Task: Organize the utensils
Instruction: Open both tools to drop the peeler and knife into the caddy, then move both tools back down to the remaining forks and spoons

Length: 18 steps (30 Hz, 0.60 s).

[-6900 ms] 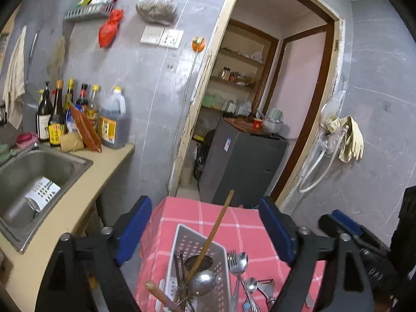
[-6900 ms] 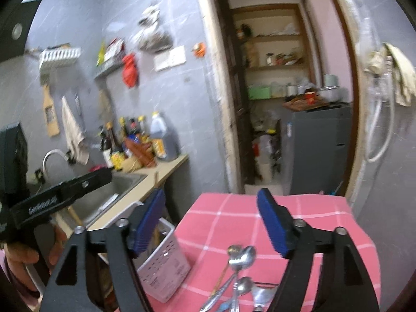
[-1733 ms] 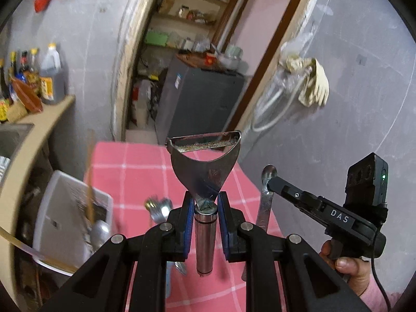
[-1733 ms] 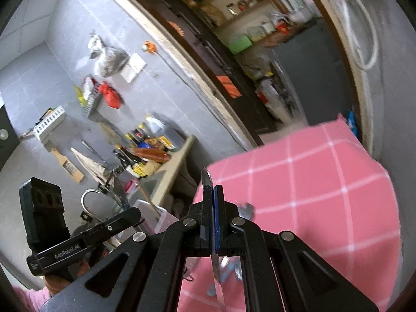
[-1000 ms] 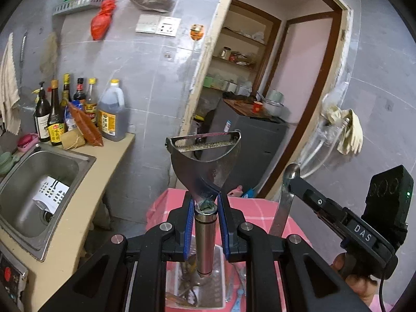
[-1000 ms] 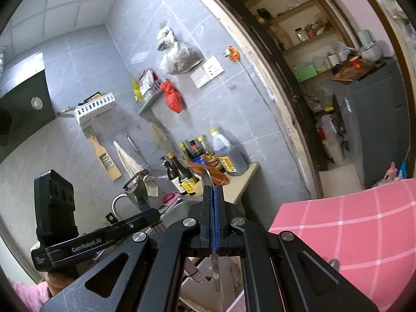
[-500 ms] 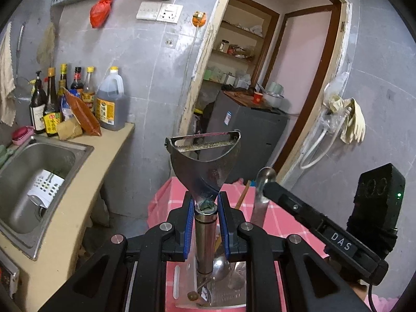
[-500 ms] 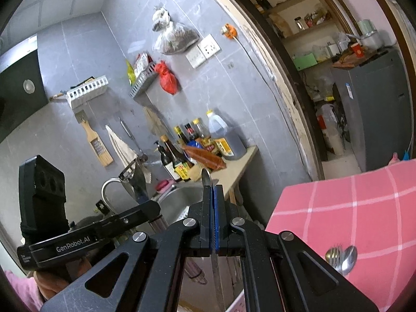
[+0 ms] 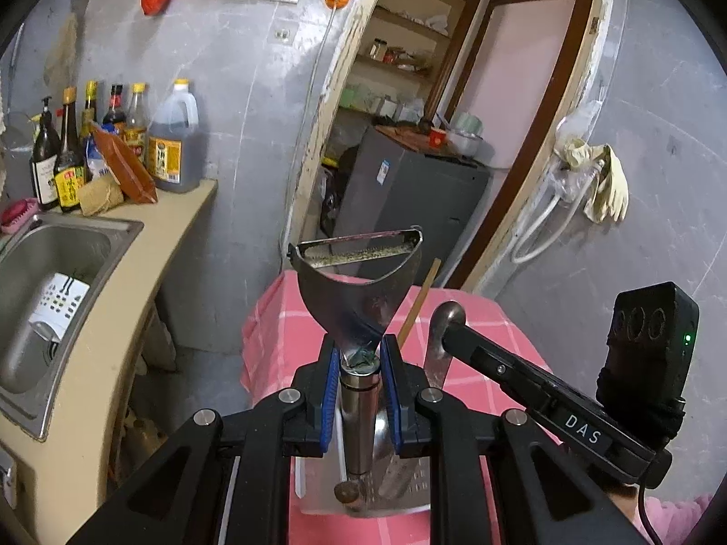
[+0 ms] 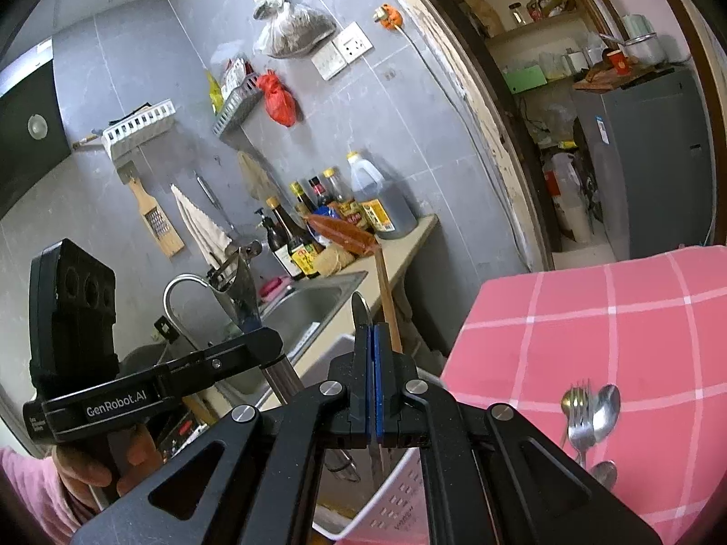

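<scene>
Both wrist views over basket

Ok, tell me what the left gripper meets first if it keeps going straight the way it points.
Probably the pink checked tablecloth beyond the white perforated plastic utensil basket. The left gripper, shut on the steel Y-shaped peeler, tilts downward, and the basket sits just beneath it; depth is unclear.

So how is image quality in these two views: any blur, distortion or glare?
Left wrist view: sharp, though the door frame bows from fisheye, corners vignetted black. Right wrist view: fork and spoons on the pink cloth slightly smeared; no strong glare in either.
</scene>
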### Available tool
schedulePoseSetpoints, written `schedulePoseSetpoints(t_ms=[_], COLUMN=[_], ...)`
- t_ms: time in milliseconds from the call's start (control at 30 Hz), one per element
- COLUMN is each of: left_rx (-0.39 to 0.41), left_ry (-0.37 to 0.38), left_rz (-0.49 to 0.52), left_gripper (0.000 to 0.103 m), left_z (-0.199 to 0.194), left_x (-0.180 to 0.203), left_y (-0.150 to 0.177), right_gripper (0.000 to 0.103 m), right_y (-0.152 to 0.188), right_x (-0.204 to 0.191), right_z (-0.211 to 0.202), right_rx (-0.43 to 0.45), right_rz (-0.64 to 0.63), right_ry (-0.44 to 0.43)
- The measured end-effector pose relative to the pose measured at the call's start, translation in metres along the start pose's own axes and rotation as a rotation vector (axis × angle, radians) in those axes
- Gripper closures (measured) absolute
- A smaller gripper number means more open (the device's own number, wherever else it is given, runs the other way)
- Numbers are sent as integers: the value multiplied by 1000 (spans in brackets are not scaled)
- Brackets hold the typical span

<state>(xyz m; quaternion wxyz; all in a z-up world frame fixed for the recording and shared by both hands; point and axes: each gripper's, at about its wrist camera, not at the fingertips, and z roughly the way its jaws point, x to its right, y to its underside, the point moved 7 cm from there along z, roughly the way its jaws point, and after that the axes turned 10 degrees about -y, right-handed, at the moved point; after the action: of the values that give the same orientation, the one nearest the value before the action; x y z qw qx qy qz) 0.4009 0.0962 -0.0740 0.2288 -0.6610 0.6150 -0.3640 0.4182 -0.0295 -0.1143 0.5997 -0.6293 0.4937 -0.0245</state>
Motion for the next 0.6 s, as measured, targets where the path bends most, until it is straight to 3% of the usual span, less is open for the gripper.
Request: schedulePoseSetpoints(t_ms=[267, 367, 500, 600], left_rx=[-78, -105, -101, -88], left_ry=[8, 7, 3, 9], left_rz=[-6, -7, -23, -44], left_gripper=[85, 78, 60, 57], left_z=[9, 11, 7, 3], left_x=[-3, -3, -4, -5], left_y=[12, 16, 16, 14], right_gripper=[98, 98, 98, 98], right_y=[12, 14, 13, 9], right_x=[9, 11, 12, 12], right_z=[3, 2, -3, -8], right_rx=[-55, -60, -58, -50], right_rz=[27, 35, 33, 22], right_ry=[23, 30, 37, 49])
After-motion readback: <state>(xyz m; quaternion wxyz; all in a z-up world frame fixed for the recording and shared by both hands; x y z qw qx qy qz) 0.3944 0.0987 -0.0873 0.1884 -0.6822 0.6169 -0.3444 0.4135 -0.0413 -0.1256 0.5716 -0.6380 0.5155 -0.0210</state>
